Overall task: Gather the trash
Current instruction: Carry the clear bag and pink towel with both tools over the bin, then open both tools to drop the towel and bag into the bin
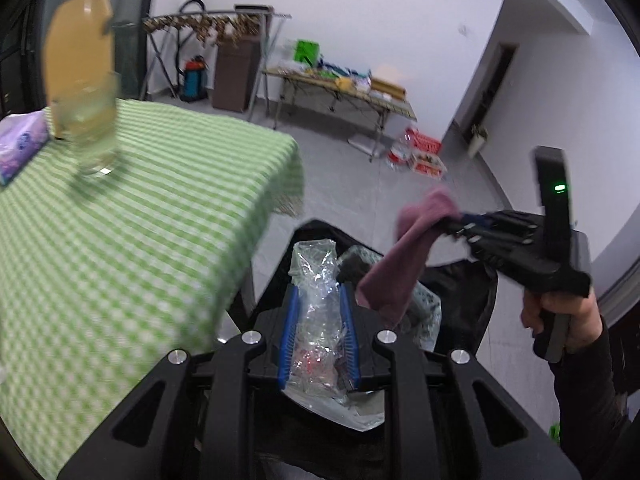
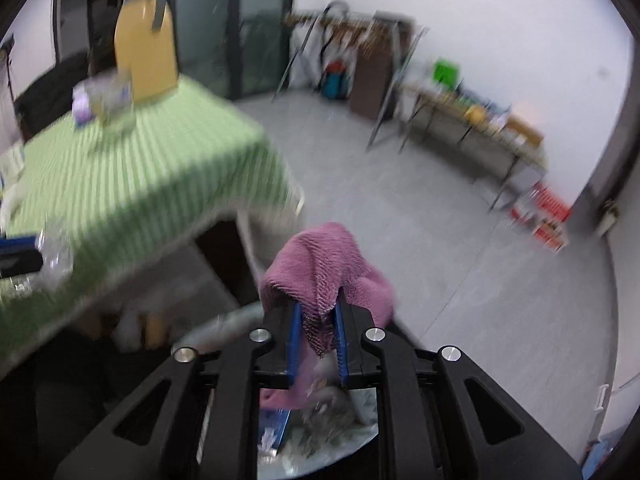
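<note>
Release comes next: left gripper [image 1: 318,330] fingers pinch crumpled clear plastic [image 1: 314,300], right gripper [image 2: 317,342] fingers clamp pink cloth [image 2: 320,264], both above the bin [image 1: 460,292]. Lower, then open fully.

A plain room in a home, sparsely furnished. White walls [image 1: 380,8], grey floor [image 2: 420,208], dark glass doors [image 2: 232,28]. Green checked cloth over a worktop [image 1: 120,220] carrying a glass [image 1: 90,128], a yellow bottle [image 1: 80,40] and a tissue pack [image 1: 20,144]. Against the far wall a clothes rack [image 1: 216,20], a vacuum cleaner [image 1: 195,76], a brown box [image 1: 234,76] and a cluttered folding table [image 1: 352,92]. Red crates [image 1: 424,152] on the floor beside a doorway [image 1: 486,84]. Black-lined bin [image 1: 460,292] by the worktop.
</note>
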Demonstrator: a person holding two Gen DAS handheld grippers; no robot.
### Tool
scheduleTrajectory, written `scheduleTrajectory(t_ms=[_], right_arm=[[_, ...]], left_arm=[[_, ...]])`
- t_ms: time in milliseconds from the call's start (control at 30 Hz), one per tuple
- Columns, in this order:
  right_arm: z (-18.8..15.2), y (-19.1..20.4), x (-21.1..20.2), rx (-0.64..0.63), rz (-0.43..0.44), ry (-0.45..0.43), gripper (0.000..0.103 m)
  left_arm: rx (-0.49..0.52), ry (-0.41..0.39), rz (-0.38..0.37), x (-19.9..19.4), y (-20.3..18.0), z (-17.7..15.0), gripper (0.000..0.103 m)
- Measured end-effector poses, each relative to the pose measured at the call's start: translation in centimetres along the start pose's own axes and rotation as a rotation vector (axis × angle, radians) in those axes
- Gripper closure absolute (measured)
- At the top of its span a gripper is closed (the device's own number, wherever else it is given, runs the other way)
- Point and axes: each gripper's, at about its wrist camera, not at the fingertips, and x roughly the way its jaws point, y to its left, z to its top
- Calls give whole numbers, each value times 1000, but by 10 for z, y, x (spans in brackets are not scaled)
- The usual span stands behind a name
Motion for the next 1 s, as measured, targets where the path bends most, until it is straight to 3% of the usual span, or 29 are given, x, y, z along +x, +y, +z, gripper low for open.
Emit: scheduleTrajectory(t_ms=[167, 333, 533, 767, 833, 900, 1000], right_arm=[[-23, -13, 60, 115, 66, 126, 70], [-37, -13, 81, 145, 77, 188, 56], [-45, -30, 68, 216, 85, 151, 55], [-57, -53, 46, 274, 36, 100, 55], [-62, -59, 41, 281, 11, 96, 55], [-62, -64, 38, 287, -8, 89, 55], [-68, -72, 34, 302, -18, 87, 55]], left_arm=[[18, 73, -18, 35, -17, -8, 84], [32, 140, -22, 62, -22, -18, 84], [31, 219, -26, 105, -33, -19, 83], [44, 313, -69, 177, -60, -5, 82], [48, 336, -64, 193, -67, -3, 77], [27, 356, -58, 206, -70, -1, 63], [12, 351, -66, 210, -68, 2, 62]])
